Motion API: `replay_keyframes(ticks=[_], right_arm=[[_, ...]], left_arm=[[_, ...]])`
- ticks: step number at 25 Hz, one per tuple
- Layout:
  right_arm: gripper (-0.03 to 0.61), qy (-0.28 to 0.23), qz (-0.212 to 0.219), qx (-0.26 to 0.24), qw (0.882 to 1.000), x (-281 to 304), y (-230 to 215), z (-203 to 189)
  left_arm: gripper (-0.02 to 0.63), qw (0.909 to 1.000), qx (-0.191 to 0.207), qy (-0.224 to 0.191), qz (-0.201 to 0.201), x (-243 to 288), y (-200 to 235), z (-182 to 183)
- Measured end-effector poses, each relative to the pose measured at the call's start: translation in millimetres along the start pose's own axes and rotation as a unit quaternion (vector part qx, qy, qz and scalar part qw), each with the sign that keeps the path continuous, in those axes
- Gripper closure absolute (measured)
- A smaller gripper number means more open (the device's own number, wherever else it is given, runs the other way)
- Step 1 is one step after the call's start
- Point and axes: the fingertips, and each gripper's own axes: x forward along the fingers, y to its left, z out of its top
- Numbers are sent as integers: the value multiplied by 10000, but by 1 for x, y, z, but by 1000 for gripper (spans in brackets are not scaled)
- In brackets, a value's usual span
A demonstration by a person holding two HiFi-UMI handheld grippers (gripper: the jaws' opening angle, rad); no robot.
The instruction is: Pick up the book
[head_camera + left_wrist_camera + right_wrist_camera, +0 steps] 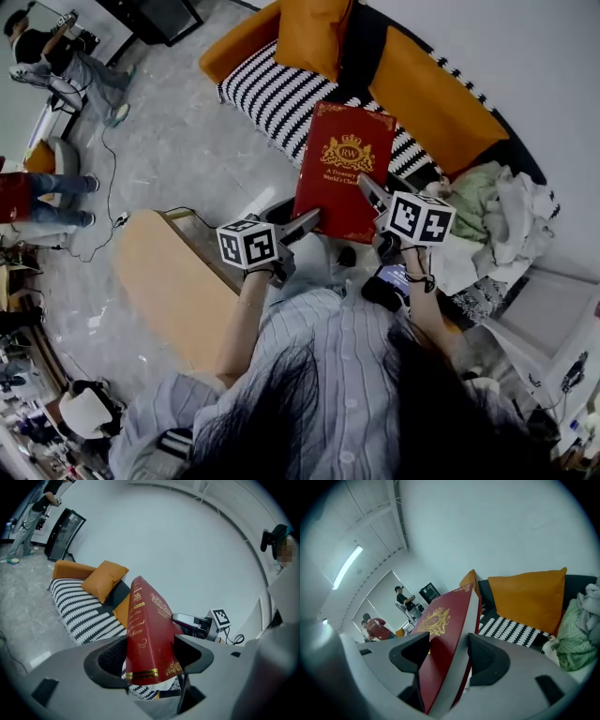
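Observation:
A red hardback book (341, 169) with gold crest and lettering is held up in the air above the striped sofa (272, 94). My left gripper (309, 220) is shut on its lower left corner, near the spine (140, 634). My right gripper (370, 192) is shut on its lower right edge, with the cover (440, 630) and white page block between the jaws. In the left gripper view the right gripper (197, 623) shows behind the book.
Orange cushions (412, 89) and a heap of clothes (487, 220) lie on the sofa. A wooden table top (173, 281) stands at my left. People (56, 56) stand far off at the left. A white cabinet (553, 319) is at the right.

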Motion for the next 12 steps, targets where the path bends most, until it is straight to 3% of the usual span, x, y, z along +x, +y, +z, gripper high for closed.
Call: replay_keyframes(ticks=[12], right_arm=[[308,33,152,104,9998,-6,10,-16]], left_arm=[[288,9996,-174,-6,200,-16,-5,-16]])
